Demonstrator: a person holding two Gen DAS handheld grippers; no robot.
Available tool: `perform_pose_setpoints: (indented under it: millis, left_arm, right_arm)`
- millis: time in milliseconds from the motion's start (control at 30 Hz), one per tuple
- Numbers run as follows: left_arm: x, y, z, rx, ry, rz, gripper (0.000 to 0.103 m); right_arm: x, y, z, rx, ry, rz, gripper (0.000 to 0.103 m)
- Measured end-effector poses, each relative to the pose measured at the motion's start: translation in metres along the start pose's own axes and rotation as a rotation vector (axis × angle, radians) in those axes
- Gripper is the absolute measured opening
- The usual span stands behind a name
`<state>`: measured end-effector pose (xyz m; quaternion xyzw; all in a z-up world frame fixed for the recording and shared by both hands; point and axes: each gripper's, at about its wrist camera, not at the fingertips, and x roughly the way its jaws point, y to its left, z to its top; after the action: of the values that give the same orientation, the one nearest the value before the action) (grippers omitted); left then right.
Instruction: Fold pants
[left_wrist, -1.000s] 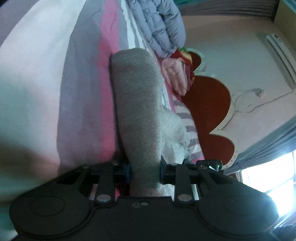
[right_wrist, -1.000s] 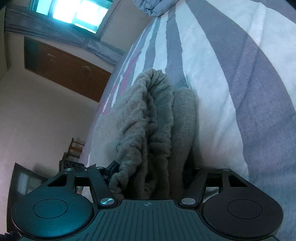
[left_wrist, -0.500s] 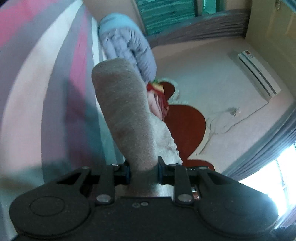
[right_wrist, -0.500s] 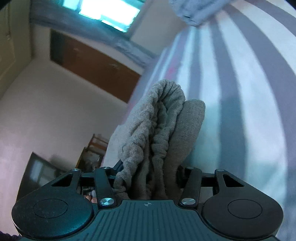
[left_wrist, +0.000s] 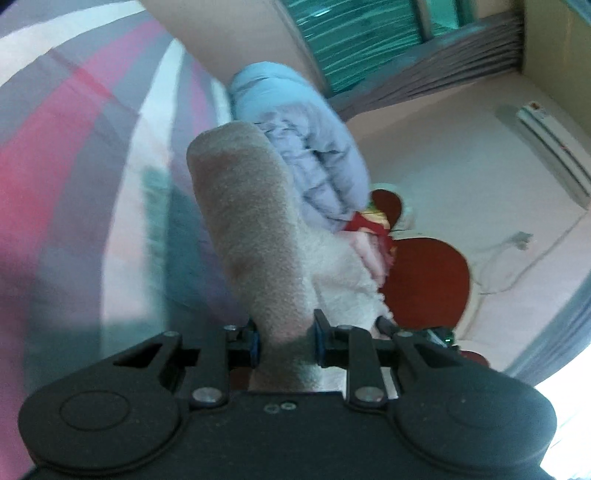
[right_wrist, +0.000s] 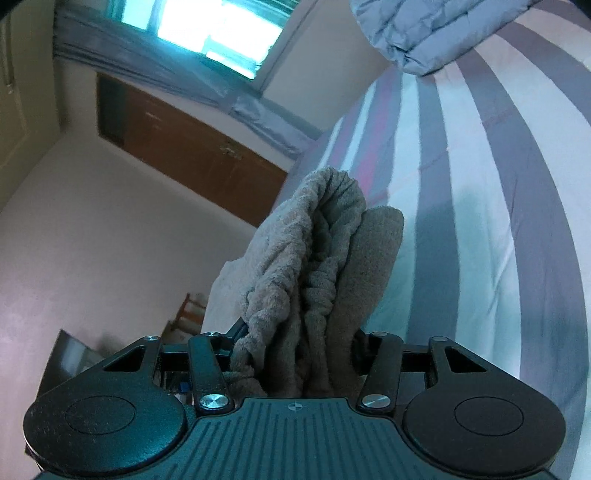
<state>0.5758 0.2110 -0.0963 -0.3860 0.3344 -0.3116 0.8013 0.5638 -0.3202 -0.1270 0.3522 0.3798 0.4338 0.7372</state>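
Item: grey fleece pants (left_wrist: 255, 236), held in the air over the striped bed (left_wrist: 92, 155). We had the left gripper (left_wrist: 284, 341) with jaws clamped on a smooth folded edge of the pants. We had the right gripper (right_wrist: 301, 354) with jaws clamped on the bunched, gathered edge (right_wrist: 314, 258). Bare striped bedsheet lay beneath and beside both ends. A puffy grey jacket (left_wrist: 306, 147) lay near the bed's far edge, before the red headboard (left_wrist: 424, 280).

pants (left_wrist: 255, 236) | grey-brown fleece | bunched, doubled over | lifted above bed
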Motion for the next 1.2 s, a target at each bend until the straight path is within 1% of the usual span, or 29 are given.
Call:
perform_pose_setpoints:
  millis: [67, 100, 133, 167, 200, 267, 300, 333, 367, 400, 433, 467, 500, 567, 667, 767, 833, 867, 933, 967, 1000, 1067, 1100, 1167, 1200]
  left_arm:
    - [0.012, 0.019, 0.001, -0.023, 0.015, 0.041, 0.016]
    - [0.017, 0.027, 0.000, -0.035, 0.020, 0.078, 0.023]
    - [0.023, 0.038, -0.005, -0.060, 0.023, 0.120, 0.027]
    - [0.023, 0.048, -0.011, -0.085, 0.008, 0.102, 0.029]
    - [0.022, 0.055, -0.015, -0.100, -0.025, 0.070, 0.031]
    - [0.017, 0.058, -0.020, -0.110, -0.069, 0.033, 0.031]
    - [0.014, 0.056, -0.022, -0.103, -0.078, 0.041, 0.033]
    - [0.009, 0.051, -0.023, -0.089, -0.079, 0.070, 0.034]
    - [0.002, 0.045, -0.025, -0.078, -0.084, 0.100, 0.038]
    - [-0.008, 0.042, -0.028, -0.070, -0.098, 0.114, 0.050]
    - [-0.019, 0.037, -0.034, -0.064, -0.113, 0.121, 0.058]
    - [-0.027, 0.034, -0.042, -0.058, -0.125, 0.128, 0.074]
    - [-0.040, 0.026, -0.052, -0.040, -0.141, 0.144, 0.081]
    - [-0.052, 0.013, -0.065, 0.001, -0.141, 0.205, 0.092]
    - [-0.067, -0.010, -0.099, 0.088, -0.114, 0.300, 0.093]
    - [-0.089, -0.033, -0.142, 0.138, -0.144, 0.384, 0.094]
    - [-0.104, -0.052, -0.176, 0.150, -0.217, 0.455, 0.097]
    - [-0.109, -0.062, -0.190, 0.163, -0.228, 0.497, 0.097]
    - [-0.119, -0.079, -0.217, 0.169, -0.262, 0.564, 0.097]
    - [-0.124, -0.087, -0.227, 0.168, -0.268, 0.590, 0.097]
    - [-0.128, -0.097, -0.237, 0.169, -0.277, 0.613, 0.097]
    - [-0.137, -0.118, -0.259, 0.175, -0.314, 0.635, 0.097]
    - [-0.141, -0.131, -0.271, 0.192, -0.319, 0.638, 0.097]
    - [-0.149, -0.152, -0.292, 0.234, -0.328, 0.652, 0.097]
    - [-0.154, -0.161, -0.301, 0.251, -0.335, 0.657, 0.097]
  right_arm:
    - [0.007, -0.019, 0.011, 0.014, 0.006, -0.012, 0.051]
    - [0.014, -0.029, 0.015, 0.030, 0.013, -0.028, 0.051]
    - [0.022, -0.040, 0.017, 0.037, 0.023, -0.054, 0.051]
    - [0.029, -0.055, 0.016, 0.049, 0.041, -0.091, 0.054]
    - [0.036, -0.069, 0.013, 0.080, 0.067, -0.123, 0.058]
    - [0.037, -0.089, 0.006, 0.100, 0.055, -0.073, 0.060]
    - [0.036, -0.092, 0.006, 0.104, 0.046, -0.053, 0.061]
    - [0.035, -0.094, 0.006, 0.112, 0.044, -0.043, 0.063]
    - [0.034, -0.094, 0.007, 0.123, 0.052, -0.040, 0.064]
    - [0.030, -0.092, 0.009, 0.137, 0.058, -0.045, 0.070]
    - [0.025, -0.091, 0.010, 0.146, 0.055, -0.043, 0.082]
    - [0.016, -0.092, 0.010, 0.154, 0.045, -0.029, 0.088]
    - [0.006, -0.091, 0.008, 0.166, 0.033, -0.019, 0.096]
    - [-0.017, -0.089, 0.001, 0.181, 0.013, -0.030, 0.103]
    - [-0.053, -0.082, -0.024, 0.193, 0.000, -0.066, 0.103]
    - [-0.089, -0.072, -0.061, 0.188, -0.015, -0.094, 0.103]
    - [-0.113, -0.065, -0.088, 0.206, -0.047, -0.084, 0.103]
    - [-0.126, -0.061, -0.102, 0.220, -0.073, -0.089, 0.103]
    - [-0.148, -0.046, -0.132, 0.206, -0.120, -0.151, 0.103]
    - [-0.155, -0.037, -0.145, 0.183, -0.134, -0.178, 0.103]
    - [-0.162, -0.024, -0.159, 0.145, -0.143, -0.226, 0.103]
    - [-0.171, 0.007, -0.186, 0.045, -0.148, -0.281, 0.103]
    - [-0.175, 0.025, -0.201, -0.016, -0.155, -0.306, 0.103]
    - [-0.183, 0.060, -0.231, -0.137, -0.175, -0.332, 0.103]
    - [-0.186, 0.076, -0.245, -0.176, -0.188, -0.335, 0.103]
